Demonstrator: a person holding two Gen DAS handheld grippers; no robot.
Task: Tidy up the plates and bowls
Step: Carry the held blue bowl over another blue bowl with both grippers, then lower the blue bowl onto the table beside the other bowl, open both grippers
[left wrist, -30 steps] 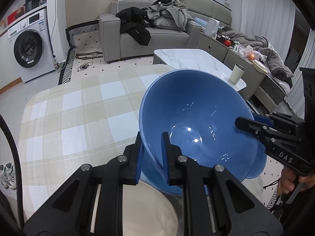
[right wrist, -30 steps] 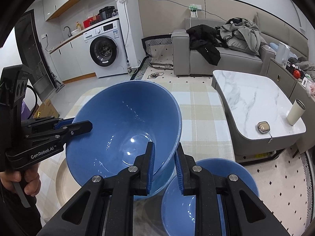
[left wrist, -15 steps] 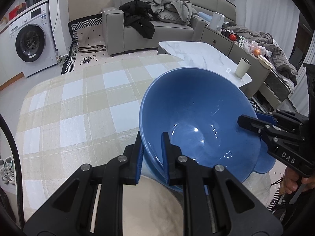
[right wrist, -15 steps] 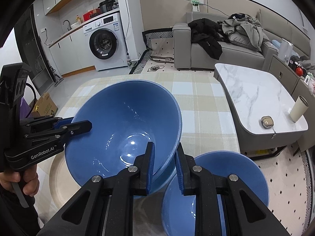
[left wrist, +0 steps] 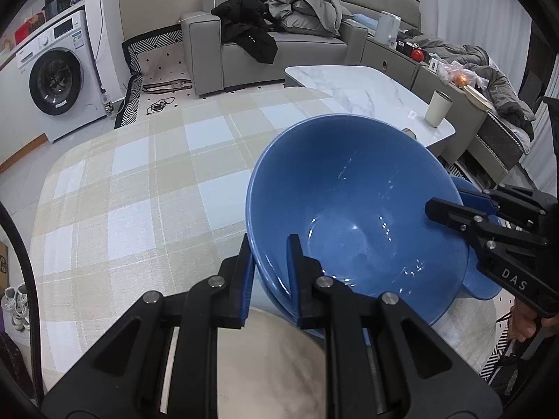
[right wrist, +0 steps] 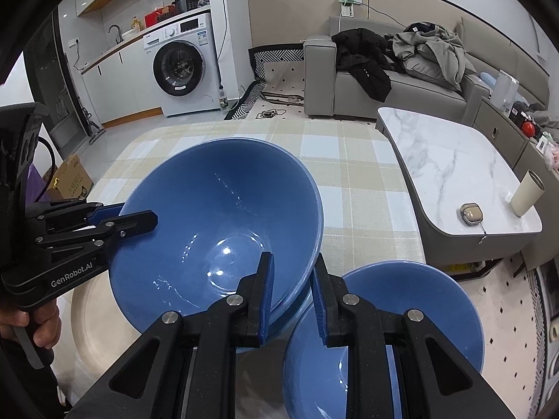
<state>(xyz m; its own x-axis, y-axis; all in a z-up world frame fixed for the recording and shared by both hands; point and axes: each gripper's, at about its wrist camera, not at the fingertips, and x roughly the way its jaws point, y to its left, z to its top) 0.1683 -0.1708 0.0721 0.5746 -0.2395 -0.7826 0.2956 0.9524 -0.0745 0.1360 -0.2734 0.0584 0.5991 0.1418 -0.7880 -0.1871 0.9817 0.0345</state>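
I hold one large blue bowl by opposite sides of its rim, tilted a little. My left gripper is shut on the near rim in the left wrist view and shows from the side in the right wrist view. My right gripper is shut on the rim too, one finger inside the bowl and one outside. It enters the left wrist view from the right. A second blue bowl sits just right of the held one. Below lies a cream plate.
The table wears a beige and white checked cloth. Beyond its far right corner stands a marble coffee table with a cup. A grey sofa and a washing machine are further back. A hand grips the left handle.
Both grippers have sunk with the blue bowl toward the table. The cream plate and the second blue bowl look larger and closer. Both grips are unchanged.
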